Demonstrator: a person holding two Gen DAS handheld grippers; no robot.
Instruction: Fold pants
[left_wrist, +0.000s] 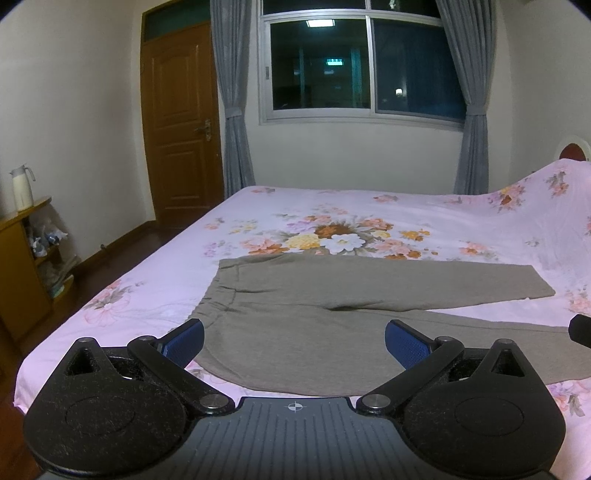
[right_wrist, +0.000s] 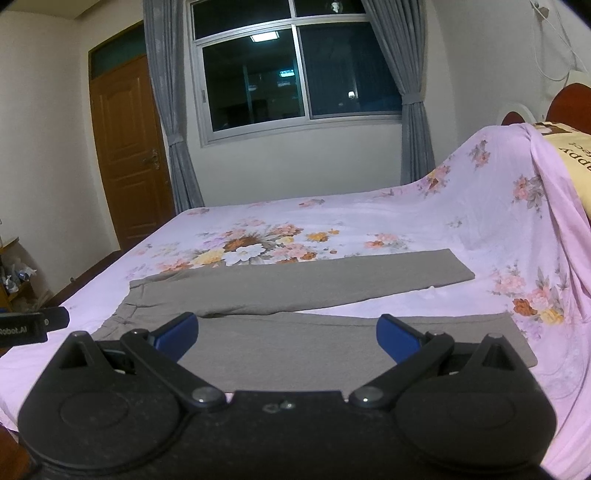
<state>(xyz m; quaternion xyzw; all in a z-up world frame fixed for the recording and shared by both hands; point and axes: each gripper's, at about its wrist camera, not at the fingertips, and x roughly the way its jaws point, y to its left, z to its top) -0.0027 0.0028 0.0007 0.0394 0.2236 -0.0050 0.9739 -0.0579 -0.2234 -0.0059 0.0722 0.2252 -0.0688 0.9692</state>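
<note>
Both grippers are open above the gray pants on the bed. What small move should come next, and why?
Probably lower the left gripper onto the waistband and the right gripper onto the near leg's hem. The pants lie flat and unfolded, legs apart, and neither gripper holds cloth.

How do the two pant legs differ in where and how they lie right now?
The far leg lies nearer the flower print, its cuff stopping short of where the near leg's does; the near leg lies closest to the claws and reaches further toward the raised end of the bed. The far leg is bare; the near leg lies behind the open right claw. Both are grey, flat and spread in a V from the waistband.
</note>
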